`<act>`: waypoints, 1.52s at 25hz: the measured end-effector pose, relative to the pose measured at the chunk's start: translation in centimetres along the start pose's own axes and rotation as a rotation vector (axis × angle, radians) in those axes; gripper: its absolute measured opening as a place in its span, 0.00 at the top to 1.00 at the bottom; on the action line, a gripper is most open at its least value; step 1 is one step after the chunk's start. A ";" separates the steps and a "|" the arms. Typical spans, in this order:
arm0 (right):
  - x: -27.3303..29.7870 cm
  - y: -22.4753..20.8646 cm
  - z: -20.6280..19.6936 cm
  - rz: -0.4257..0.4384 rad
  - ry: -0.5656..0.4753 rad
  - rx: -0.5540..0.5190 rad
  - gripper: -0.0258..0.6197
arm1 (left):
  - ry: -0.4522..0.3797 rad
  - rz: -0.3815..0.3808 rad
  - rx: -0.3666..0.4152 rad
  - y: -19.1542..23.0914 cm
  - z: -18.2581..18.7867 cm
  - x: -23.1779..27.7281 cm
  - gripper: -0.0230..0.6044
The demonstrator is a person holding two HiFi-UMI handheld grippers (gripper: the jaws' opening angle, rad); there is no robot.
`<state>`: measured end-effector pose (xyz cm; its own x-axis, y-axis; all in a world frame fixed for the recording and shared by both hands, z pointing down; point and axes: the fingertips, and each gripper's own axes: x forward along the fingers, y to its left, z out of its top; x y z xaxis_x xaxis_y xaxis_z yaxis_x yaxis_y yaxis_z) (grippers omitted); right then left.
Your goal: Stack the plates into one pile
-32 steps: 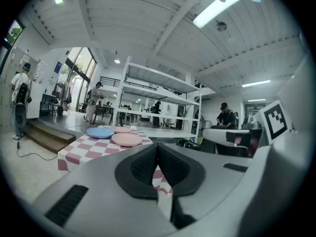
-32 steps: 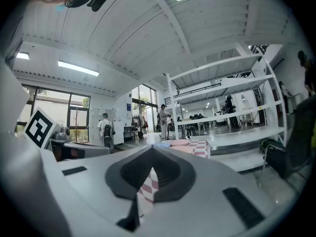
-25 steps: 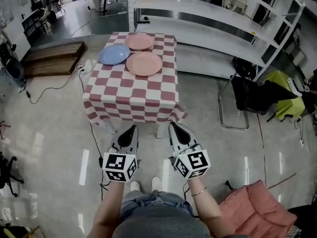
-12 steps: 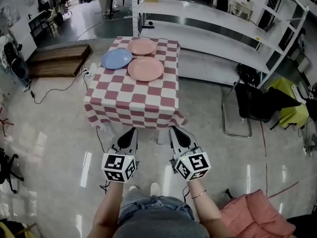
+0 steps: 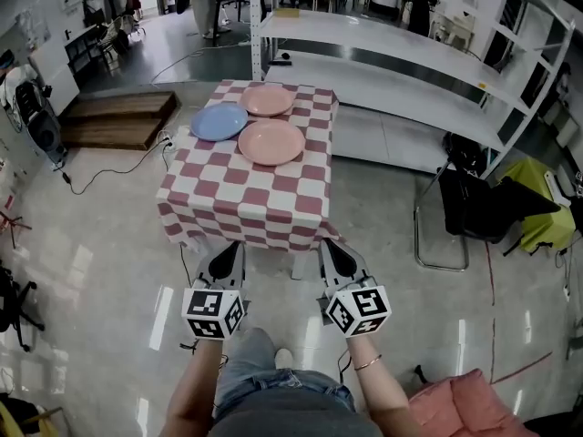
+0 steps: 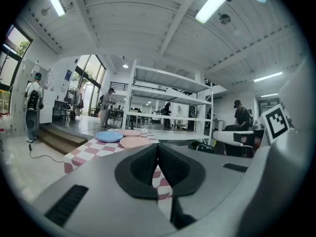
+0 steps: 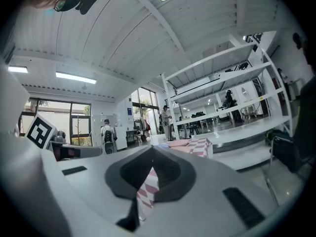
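Observation:
Three plates lie on a table with a red-and-white checked cloth (image 5: 246, 198): a blue plate (image 5: 218, 121) at the left, a pink plate (image 5: 267, 100) at the back and a second pink plate (image 5: 271, 141) nearest me. My left gripper (image 5: 230, 248) and right gripper (image 5: 329, 246) are held side by side short of the table's near edge, both shut and empty. In the left gripper view the blue plate (image 6: 109, 137) and a pink plate (image 6: 134, 142) show beyond the closed jaws. The right gripper view shows the cloth (image 7: 200, 145) past its closed jaws.
A long white shelving unit (image 5: 401, 62) runs behind and to the right of the table. A black chair (image 5: 465, 203) stands at the right, a pink cushion (image 5: 460, 403) at the lower right. Wooden steps (image 5: 114, 116) and a cable (image 5: 118, 167) lie at the left.
The table and plates have come nearer and lower in the head view as I walk toward them. Both grippers have stayed shut, side by side.

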<state>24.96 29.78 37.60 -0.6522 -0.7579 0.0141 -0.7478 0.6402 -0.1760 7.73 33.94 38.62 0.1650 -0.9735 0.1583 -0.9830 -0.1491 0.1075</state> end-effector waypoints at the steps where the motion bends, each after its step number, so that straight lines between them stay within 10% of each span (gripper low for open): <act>1: 0.4 -0.3 0.0 0.000 0.001 0.002 0.94 | 0.003 0.007 0.002 0.3 0.0 0.3 0.94; 38: 34.8 -11.7 -1.8 -0.156 0.131 0.006 0.94 | 0.178 -0.019 -0.059 23.6 0.7 32.0 0.94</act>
<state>10.80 -3.82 41.96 -0.5394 -0.8248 0.1695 -0.8405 0.5152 -0.1676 -10.28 -0.80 45.55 0.2004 -0.9239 0.3258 -0.9739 -0.1518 0.1686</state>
